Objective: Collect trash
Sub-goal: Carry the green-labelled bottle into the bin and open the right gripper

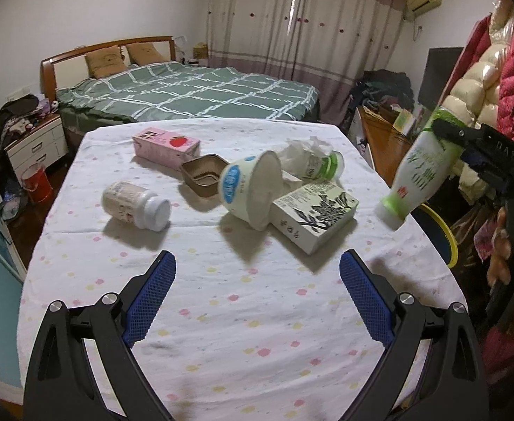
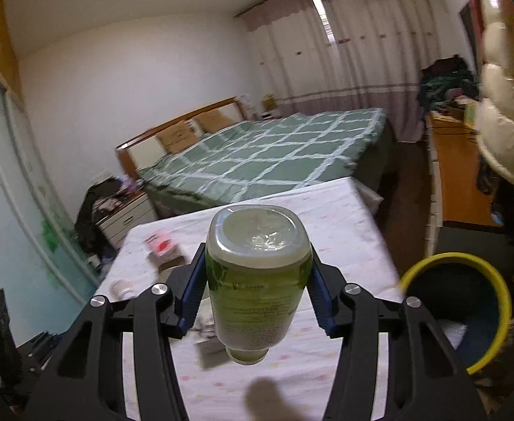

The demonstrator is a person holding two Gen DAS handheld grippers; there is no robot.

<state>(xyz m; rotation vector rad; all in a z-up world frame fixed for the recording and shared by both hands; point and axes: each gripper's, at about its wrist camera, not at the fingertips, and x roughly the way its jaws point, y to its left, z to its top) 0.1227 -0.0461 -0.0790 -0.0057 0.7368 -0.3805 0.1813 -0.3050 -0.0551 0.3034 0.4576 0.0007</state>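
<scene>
My right gripper [image 2: 258, 277] is shut on a green and white bottle [image 2: 257, 280] and holds it in the air above the table's right edge; the bottle also shows in the left wrist view [image 1: 418, 172]. My left gripper [image 1: 257, 280] is open and empty above the near part of the table [image 1: 222, 315]. On the table lie a white pill bottle [image 1: 136, 204], a pink strawberry carton [image 1: 166, 147], a brown tray [image 1: 202, 174], a tipped white cup [image 1: 253, 189], a black and white box [image 1: 315, 215], crumpled tissue [image 1: 302, 151] and a small green-capped bottle [image 1: 323, 166].
A dark bin with a yellow rim [image 2: 457, 308] stands on the floor right of the table, also in the left wrist view [image 1: 443, 235]. A bed [image 1: 187, 94] is behind the table. A wooden desk [image 1: 386, 147] and hanging coats [image 1: 485, 80] are at the right.
</scene>
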